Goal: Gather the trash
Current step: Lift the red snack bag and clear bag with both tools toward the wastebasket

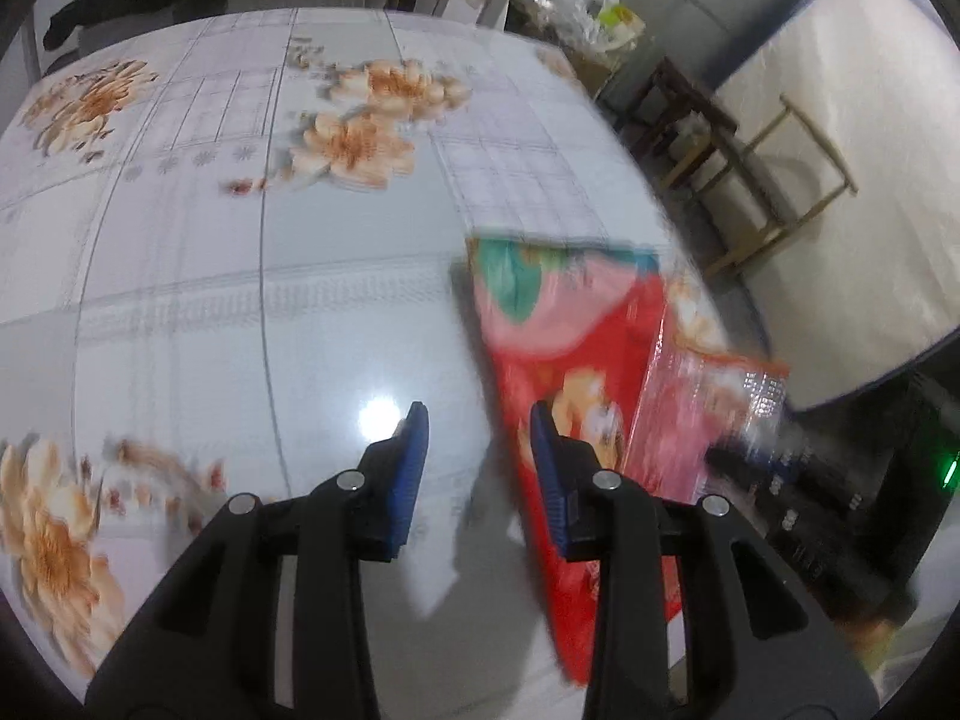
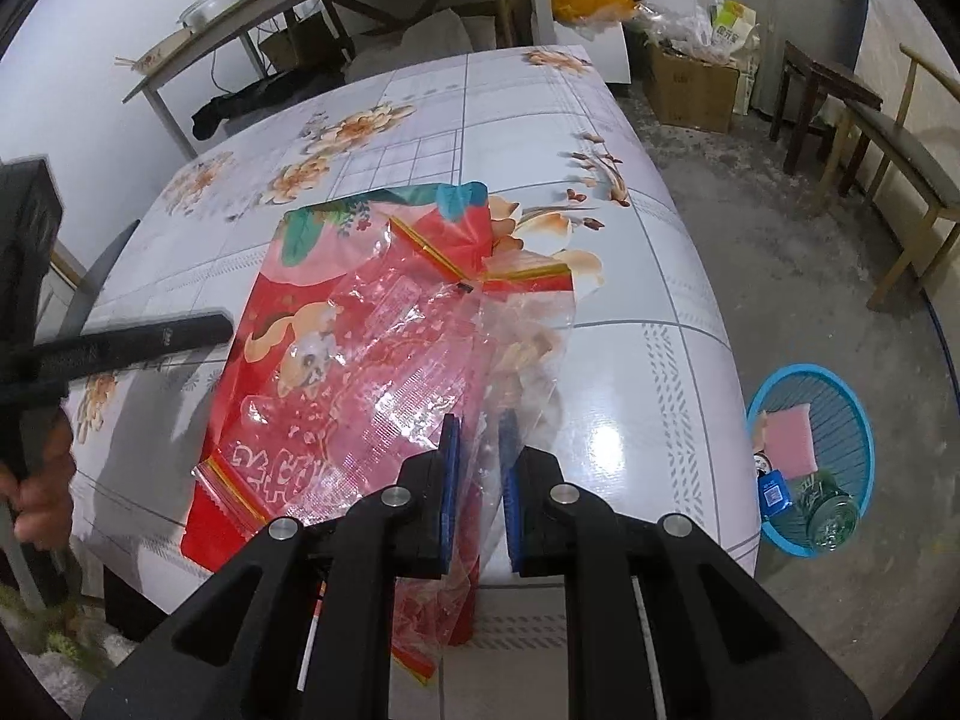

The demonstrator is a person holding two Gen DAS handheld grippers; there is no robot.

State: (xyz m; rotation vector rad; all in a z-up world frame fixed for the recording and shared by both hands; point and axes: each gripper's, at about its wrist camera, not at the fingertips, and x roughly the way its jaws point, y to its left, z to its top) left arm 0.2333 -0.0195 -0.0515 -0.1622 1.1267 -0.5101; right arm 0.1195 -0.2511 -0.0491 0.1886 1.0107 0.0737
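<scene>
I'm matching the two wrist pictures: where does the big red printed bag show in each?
Left wrist: red printed bag lies right of centre, running behind the hand-held gripper's right finger.
Right wrist: red printed bag lies centre-left, under a clear wrapper.
Shared landmark: the orange flower print on the floral tabletop beyond the bag.
</scene>
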